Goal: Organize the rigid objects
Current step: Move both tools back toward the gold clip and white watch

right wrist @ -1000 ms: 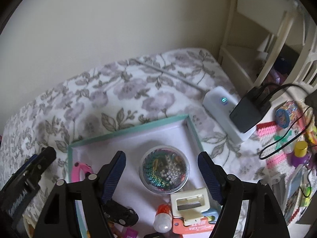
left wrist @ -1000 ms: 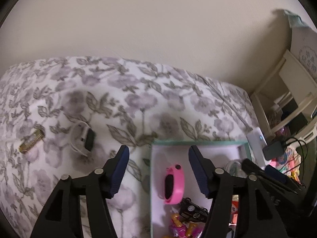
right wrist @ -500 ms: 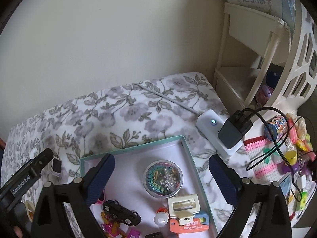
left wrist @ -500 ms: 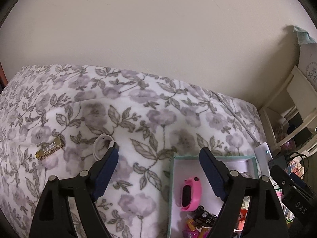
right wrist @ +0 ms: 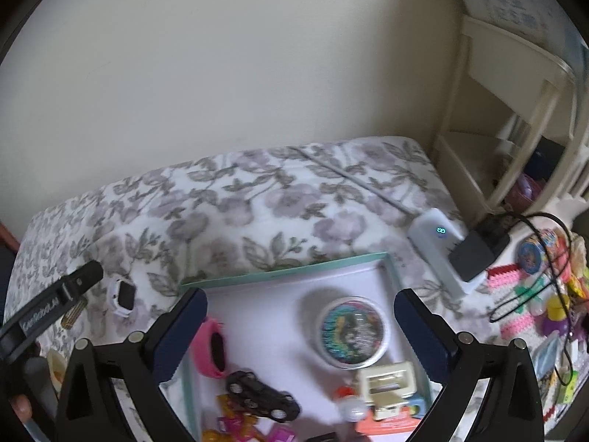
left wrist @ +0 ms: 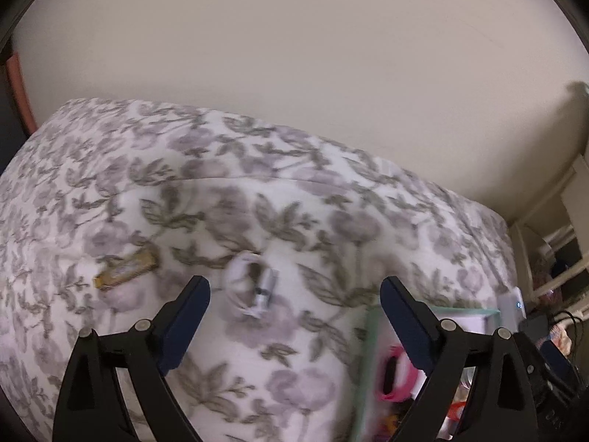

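Note:
My left gripper (left wrist: 294, 287) hovers over the flowered bedspread, its jaws opening with nothing between them. Just past its fingertips lie a white watch (left wrist: 254, 287) and, further left, a gold harmonica (left wrist: 125, 270). The teal-rimmed tray (left wrist: 368, 350) with a pink watch (left wrist: 395, 372) sits at its right. My right gripper (right wrist: 300, 296) hangs above the tray (right wrist: 287, 270), jaws opening and empty. Under it are a round clear bead box (right wrist: 351, 331), the pink watch (right wrist: 211, 346), a black toy car (right wrist: 261, 396) and a cream stapler (right wrist: 388, 383). The white watch (right wrist: 123, 294) lies left of the tray.
A white power bank (right wrist: 438, 246) with a black charger (right wrist: 478, 246) and cable lies at the bed's right edge. Several small toys crowd the right side. A cream shelf (right wrist: 515, 110) stands in the corner, with the wall behind the bed.
My left gripper swung left, off the tray and toward the white watch and harmonica, jaws spreading. My right gripper drew back and up from the bead box, jaws spreading too.

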